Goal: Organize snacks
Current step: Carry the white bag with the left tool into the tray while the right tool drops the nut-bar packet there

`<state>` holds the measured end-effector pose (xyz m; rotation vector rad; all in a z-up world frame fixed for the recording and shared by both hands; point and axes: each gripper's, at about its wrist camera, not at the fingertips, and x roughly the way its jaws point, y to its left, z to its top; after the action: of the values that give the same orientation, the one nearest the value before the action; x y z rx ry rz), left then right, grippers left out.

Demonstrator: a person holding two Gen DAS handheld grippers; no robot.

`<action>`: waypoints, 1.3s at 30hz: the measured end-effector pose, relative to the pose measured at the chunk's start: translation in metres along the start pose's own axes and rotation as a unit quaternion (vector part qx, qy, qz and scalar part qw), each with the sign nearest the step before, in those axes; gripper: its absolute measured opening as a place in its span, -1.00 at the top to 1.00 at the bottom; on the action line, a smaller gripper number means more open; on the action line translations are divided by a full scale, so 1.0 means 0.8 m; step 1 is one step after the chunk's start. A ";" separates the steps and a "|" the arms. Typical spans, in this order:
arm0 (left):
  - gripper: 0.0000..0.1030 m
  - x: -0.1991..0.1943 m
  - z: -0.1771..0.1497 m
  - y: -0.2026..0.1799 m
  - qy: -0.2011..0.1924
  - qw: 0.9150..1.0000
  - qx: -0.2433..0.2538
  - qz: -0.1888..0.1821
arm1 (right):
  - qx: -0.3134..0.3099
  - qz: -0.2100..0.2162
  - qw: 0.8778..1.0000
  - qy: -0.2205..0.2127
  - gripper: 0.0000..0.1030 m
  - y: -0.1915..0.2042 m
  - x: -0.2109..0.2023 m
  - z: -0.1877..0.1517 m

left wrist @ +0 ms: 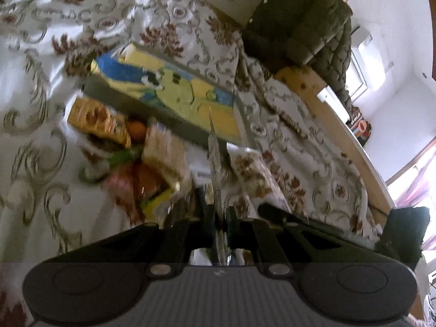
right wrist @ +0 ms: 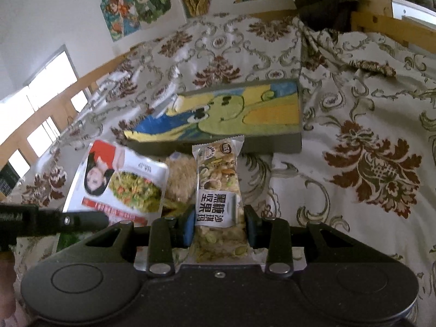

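My right gripper [right wrist: 219,226] is shut on a clear nut bar packet [right wrist: 218,185] with a white label, held lengthwise above the patterned bedspread [right wrist: 354,190]. My left gripper [left wrist: 219,218] is shut on a flat white and red snack pouch [right wrist: 120,182], which shows only edge-on [left wrist: 215,160] in the left wrist view. Its black arm enters the right wrist view low on the left. Beyond both packets lies a flat box [right wrist: 226,111] painted with a green figure on yellow and blue, also in the left wrist view [left wrist: 169,95]. A blurred heap of loose snacks [left wrist: 130,158] lies beside the box.
A dark green padded jacket [left wrist: 308,27] is draped over the wooden bed frame [left wrist: 340,125] behind the box. Posters [right wrist: 136,5] hang on the white wall. A pale oat-like snack [right wrist: 179,179] lies under the held packets. Bedspread to the right of the box is bare.
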<state>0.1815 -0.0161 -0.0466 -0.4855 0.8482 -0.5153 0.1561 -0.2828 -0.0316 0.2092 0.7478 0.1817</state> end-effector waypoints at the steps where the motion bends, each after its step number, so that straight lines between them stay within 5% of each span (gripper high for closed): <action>1: 0.84 0.002 0.008 -0.002 -0.006 1.000 0.004 0.000 | 0.002 0.001 1.000 -0.004 0.26 -0.001 0.000 0.002; 10: 0.84 0.044 0.081 -0.009 -0.056 0.998 -0.015 -0.019 | 0.066 0.017 0.997 -0.045 0.26 -0.033 0.030 0.044; 21: 0.84 0.161 0.162 0.006 -0.078 0.995 -0.061 -0.023 | 0.112 0.010 0.990 -0.084 0.26 -0.081 0.102 0.099; 33: 0.84 0.244 0.179 0.031 -0.059 0.994 -0.084 0.032 | 0.104 -0.002 0.991 -0.079 0.26 -0.103 0.168 0.129; 39: 0.83 0.254 0.177 0.039 -0.052 0.993 -0.093 0.045 | 0.099 -0.021 0.994 -0.043 0.26 -0.109 0.198 0.134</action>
<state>0.4144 -0.0864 -0.1009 -0.6370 0.8183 -0.3258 0.3513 -0.3423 -0.0802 0.3870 0.6845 0.0581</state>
